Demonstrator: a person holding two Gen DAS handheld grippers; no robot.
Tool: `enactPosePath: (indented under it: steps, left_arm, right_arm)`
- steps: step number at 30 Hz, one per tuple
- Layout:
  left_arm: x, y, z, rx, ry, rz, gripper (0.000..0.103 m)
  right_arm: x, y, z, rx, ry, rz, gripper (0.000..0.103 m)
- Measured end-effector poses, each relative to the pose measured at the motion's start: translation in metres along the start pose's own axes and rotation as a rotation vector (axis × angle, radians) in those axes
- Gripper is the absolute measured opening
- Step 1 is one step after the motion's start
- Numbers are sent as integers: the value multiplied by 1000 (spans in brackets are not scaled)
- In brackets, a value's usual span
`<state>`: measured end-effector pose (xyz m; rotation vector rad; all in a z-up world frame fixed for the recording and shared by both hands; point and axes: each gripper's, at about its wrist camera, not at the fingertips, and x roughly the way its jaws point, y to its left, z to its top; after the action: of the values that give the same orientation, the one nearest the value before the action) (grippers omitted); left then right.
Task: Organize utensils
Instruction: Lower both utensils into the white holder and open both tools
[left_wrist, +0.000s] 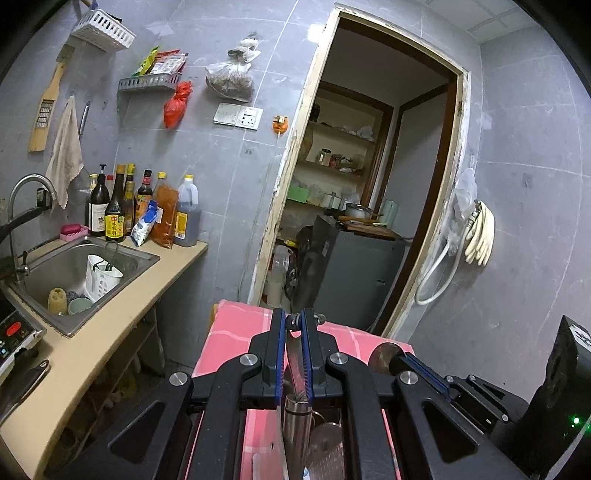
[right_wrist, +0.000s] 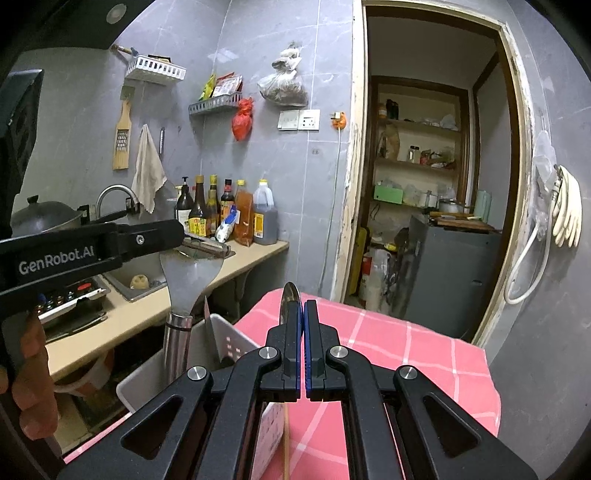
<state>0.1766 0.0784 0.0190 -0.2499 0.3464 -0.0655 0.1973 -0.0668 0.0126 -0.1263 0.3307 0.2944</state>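
Left gripper (left_wrist: 293, 325) is holding a steel spatula (right_wrist: 192, 275) by its blade; fingers (left_wrist: 277, 354) are closed down to a thin gap with the metal pinched between them; handle is hanging below the fingers, long axis near vertical, tilted slightly.

Handle tip appears to be reaching into the white utensil bin (right_wrist: 147, 373), which is sitting directly under the left fingers on the pink checked cloth (right_wrist: 388, 343); a cleaver blade (right_wrist: 216, 332) is standing in the same bin just beside the handle, whether touching I cannot tell.

Right gripper (right_wrist: 303, 314) is pinching a spoon (right_wrist: 289, 295); fingers (right_wrist: 313, 332) are pressed almost together; the bowl is sticking out above and ahead of the fingertips; the rest of it is hidden.

The bin lies to the left of and below the right fingers, so the left hand is the nearer one; judged step: lowering the spatula into the bin, spoon waiting its turn.

Open room: above the bin it looks clear; the cleaver edge is the tight side; the cloth to the right of the right fingers is lying bare. The sink counter (left_wrist: 122, 310) is standing well apart to the left.
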Motion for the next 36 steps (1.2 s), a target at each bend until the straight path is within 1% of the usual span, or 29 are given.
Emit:
enactPosePath:
  steps: [14,25,36]
  left_arm:
    - [-7,0,-10,8,11,-7,9]
    - [-10,5,-20,-4,39,-19,9]
    - [-9,9,-23,-10,72,-30,9]
  right_arm:
    - [-5,0,-10,-2,31,27,2]
    - [-8,2,-17,-1,57,33,2]
    - [-8,6,-21,-2,81,55,2]
